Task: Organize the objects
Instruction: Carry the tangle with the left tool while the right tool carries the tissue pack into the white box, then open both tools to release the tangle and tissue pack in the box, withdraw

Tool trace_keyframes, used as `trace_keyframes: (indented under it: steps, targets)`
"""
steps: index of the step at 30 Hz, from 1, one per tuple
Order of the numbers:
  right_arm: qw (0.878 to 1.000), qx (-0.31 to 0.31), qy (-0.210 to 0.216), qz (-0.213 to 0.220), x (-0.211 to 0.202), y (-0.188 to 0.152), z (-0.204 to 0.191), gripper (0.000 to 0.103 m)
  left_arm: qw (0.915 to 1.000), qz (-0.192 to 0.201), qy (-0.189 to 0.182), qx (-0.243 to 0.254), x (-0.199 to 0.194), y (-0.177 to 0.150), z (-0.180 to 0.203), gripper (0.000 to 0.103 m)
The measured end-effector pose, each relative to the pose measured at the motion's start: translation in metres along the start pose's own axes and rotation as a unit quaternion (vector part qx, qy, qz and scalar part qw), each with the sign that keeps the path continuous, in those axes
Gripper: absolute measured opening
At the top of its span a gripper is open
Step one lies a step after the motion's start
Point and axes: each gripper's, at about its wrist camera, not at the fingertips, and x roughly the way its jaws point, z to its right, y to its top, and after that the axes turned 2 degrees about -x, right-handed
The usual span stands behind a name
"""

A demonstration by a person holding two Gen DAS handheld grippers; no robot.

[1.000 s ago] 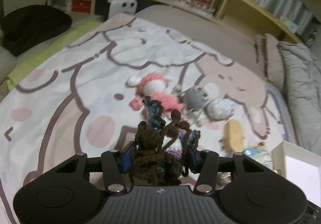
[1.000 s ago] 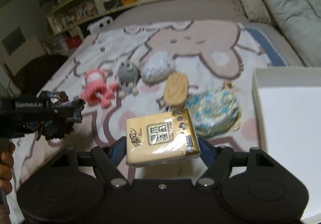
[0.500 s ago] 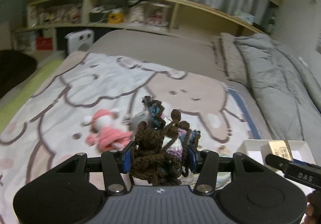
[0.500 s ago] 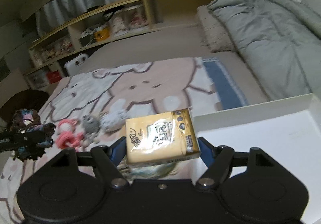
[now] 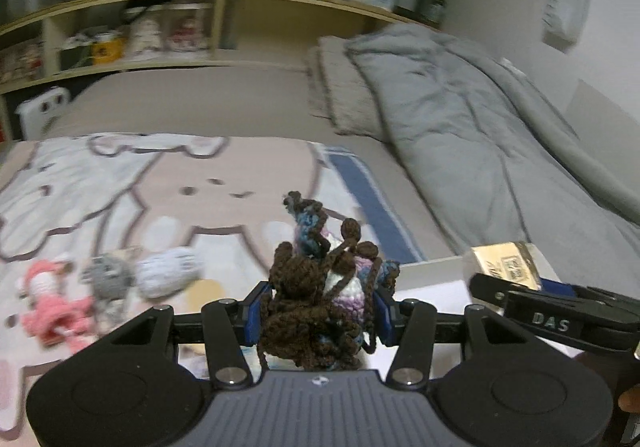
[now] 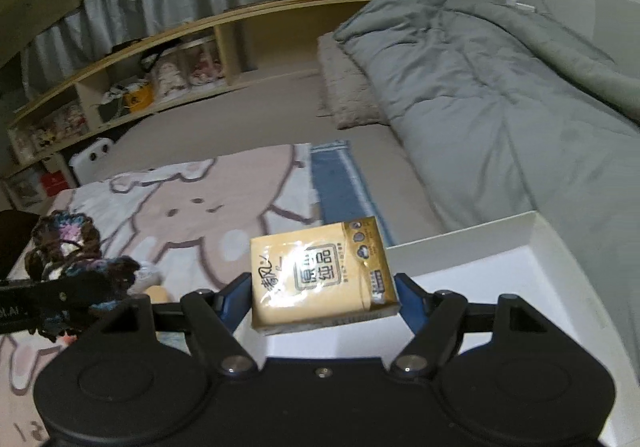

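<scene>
both claws loaded above the white box's rim

left claw point(image 5: 318, 307) grips crochet toy point(image 5: 320, 295); right claw point(image 6: 324, 297) clamps tissue pack point(image 6: 322, 273); white box point(image 6: 460, 243) at 3 o'clock, its floor now bare beneath; earlier they hung over the blanket point(image 5: 160, 191).

Left of the left jaws, the pink crochet doll point(image 5: 54, 305), grey toy point(image 5: 108, 277) and white toy point(image 5: 170, 273) are smeared by blur. The white box point(image 6: 500, 287) beyond the right jaws runs off the picture's right edge. Shelf items point(image 5: 140, 35) are too small to identify.
</scene>
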Motion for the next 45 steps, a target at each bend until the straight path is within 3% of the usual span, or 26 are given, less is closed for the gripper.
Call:
trace_keyframes:
  steps: [13, 19, 25, 26, 29, 30, 34, 37, 45]
  targets:
    - [0.997, -0.003, -0.058, -0.051, 0.032, -0.005, 0.046, 0.076, 0.9931, -0.064, -0.066, 0.073, 0.078, -0.024, 0.061, 0.053]
    - [0.995, -0.002, -0.058, -0.078, 0.053, -0.01, 0.046, 0.076, 0.9919, -0.083, -0.061, 0.074, 0.102, -0.035, 0.066, 0.053]
    - [0.995, 0.002, -0.052, -0.088, 0.071, -0.007, 0.045, 0.076, 0.9883, -0.082, -0.048, 0.12, 0.115, -0.036, 0.069, 0.054]
    - [0.995, 0.003, -0.049, -0.089, 0.075, -0.006, 0.044, 0.076, 0.988, -0.079, -0.043, 0.125, 0.115, -0.037, 0.068, 0.056]
    - [0.995, 0.009, -0.034, -0.088, 0.085, -0.008, 0.042, 0.076, 0.9889, -0.069, -0.03, 0.128, 0.116, -0.04, 0.066, 0.079]
    - [0.996, 0.011, -0.026, -0.087, 0.087, -0.009, 0.041, 0.077, 0.9891, -0.066, -0.026, 0.129, 0.115, -0.04, 0.065, 0.082]
    - [0.994, 0.01, -0.039, -0.098, 0.093, -0.012, 0.035, 0.092, 0.9878, -0.073, -0.02, 0.136, 0.115, -0.044, 0.062, 0.082]
    - [0.993, 0.01, -0.058, -0.103, 0.091, -0.012, 0.039, 0.092, 0.9873, -0.077, -0.018, 0.138, 0.113, -0.045, 0.06, 0.082]
    - [0.992, 0.023, -0.063, -0.106, 0.083, -0.014, 0.048, 0.092, 0.9872, -0.081, -0.018, 0.136, 0.108, -0.042, 0.061, 0.082]
